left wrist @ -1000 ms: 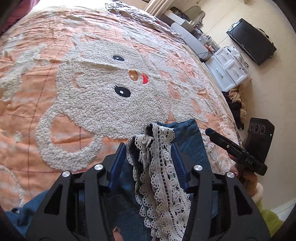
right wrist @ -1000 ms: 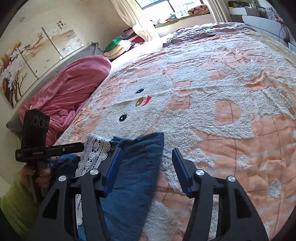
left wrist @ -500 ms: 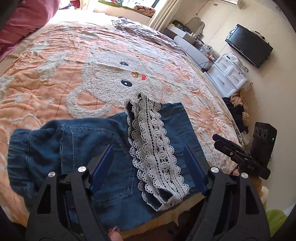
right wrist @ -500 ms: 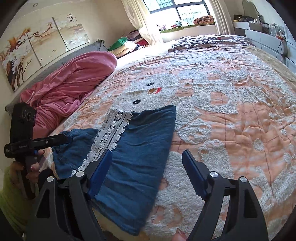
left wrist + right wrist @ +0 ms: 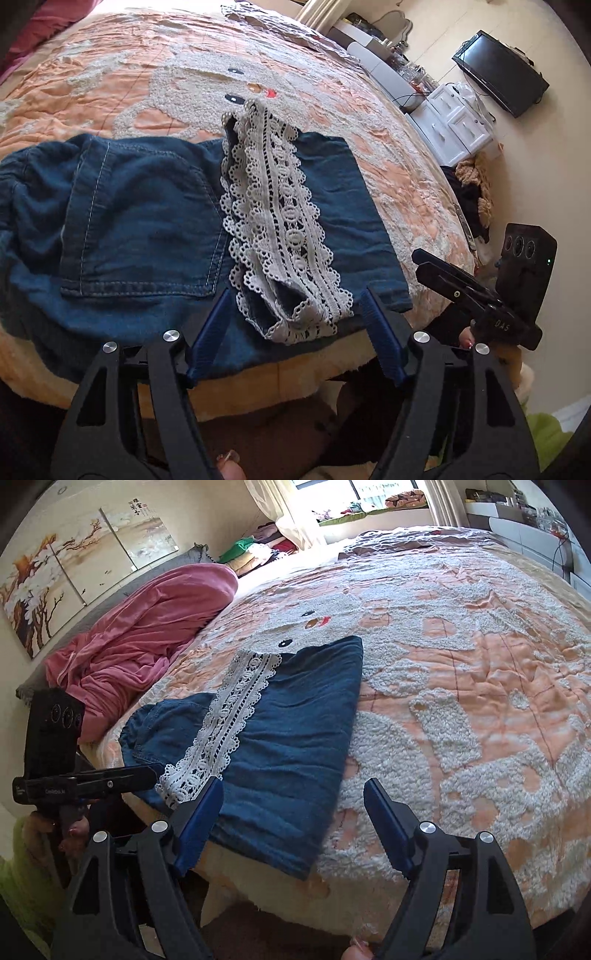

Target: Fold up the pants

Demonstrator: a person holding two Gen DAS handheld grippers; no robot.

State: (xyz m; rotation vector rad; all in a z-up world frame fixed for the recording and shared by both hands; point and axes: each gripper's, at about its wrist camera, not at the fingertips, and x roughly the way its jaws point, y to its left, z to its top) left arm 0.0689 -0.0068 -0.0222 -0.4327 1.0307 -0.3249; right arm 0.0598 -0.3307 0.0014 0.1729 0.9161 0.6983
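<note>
Dark blue denim pants (image 5: 140, 229) with a white lace hem (image 5: 280, 229) lie folded at the near edge of the bed; the lace strip runs across the top of the fold. They also show in the right wrist view (image 5: 295, 731), with the lace (image 5: 229, 723) at their left. My left gripper (image 5: 295, 317) is open and empty, just off the bed edge in front of the lace. My right gripper (image 5: 295, 808) is open and empty, held back from the pants' near right corner. Each gripper shows in the other's view (image 5: 480, 295), (image 5: 88, 779).
The bed has an orange quilt with a white fluffy animal pattern (image 5: 461, 657). A pink blanket (image 5: 147, 627) is heaped at its left side. A white drawer unit (image 5: 458, 122), a TV (image 5: 502, 74) and a clothes pile (image 5: 472, 192) stand beyond the right side.
My left gripper let go of the lace hem and opened. Both grippers pulled back from the pants toward the bed edge, and the folded pants now lie flat.
</note>
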